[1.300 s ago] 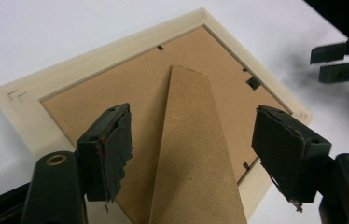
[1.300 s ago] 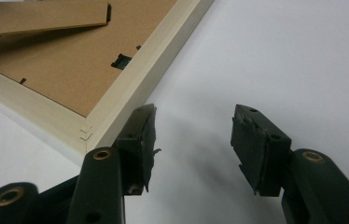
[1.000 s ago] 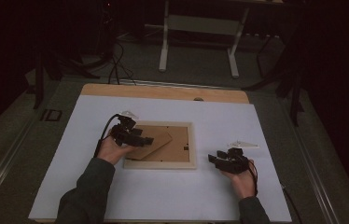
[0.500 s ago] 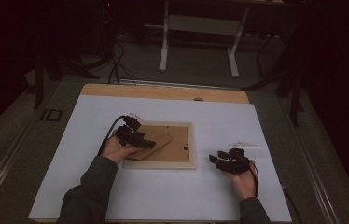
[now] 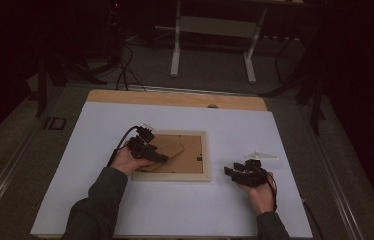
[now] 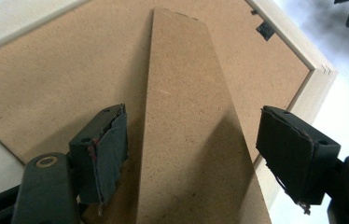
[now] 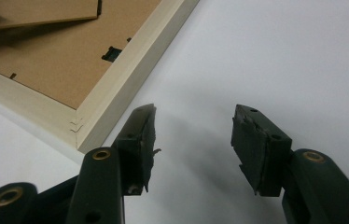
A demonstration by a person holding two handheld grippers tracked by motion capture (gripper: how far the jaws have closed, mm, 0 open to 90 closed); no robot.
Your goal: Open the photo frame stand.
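Note:
A pale wooden picture frame (image 5: 172,176) lies face down on the white mat, with its brown backing board (image 6: 60,74) up. The board's fold-out stand (image 6: 186,116) rises at an angle from it. My left gripper (image 6: 193,121) straddles the stand. Its jaws have just been opening, and both pads (image 6: 109,140) stand clear of the stand's edges. In the high view the left gripper (image 5: 161,157) sits over the frame's left half. My right gripper (image 5: 229,172) rests open on the mat, right of the frame. Nothing lies between the right gripper's (image 7: 193,116) jaws, just off the frame's corner (image 7: 81,126).
A small black clip (image 7: 112,53) holds the backing near the frame's rim. The white mat (image 5: 125,210) covers a wooden table whose far edge (image 5: 175,98) shows bare. Beyond it on the floor are a white stand (image 5: 175,50) and loose cables (image 5: 125,70).
My left gripper has edged slightly toward the frame's middle. The right gripper has stayed where it was.

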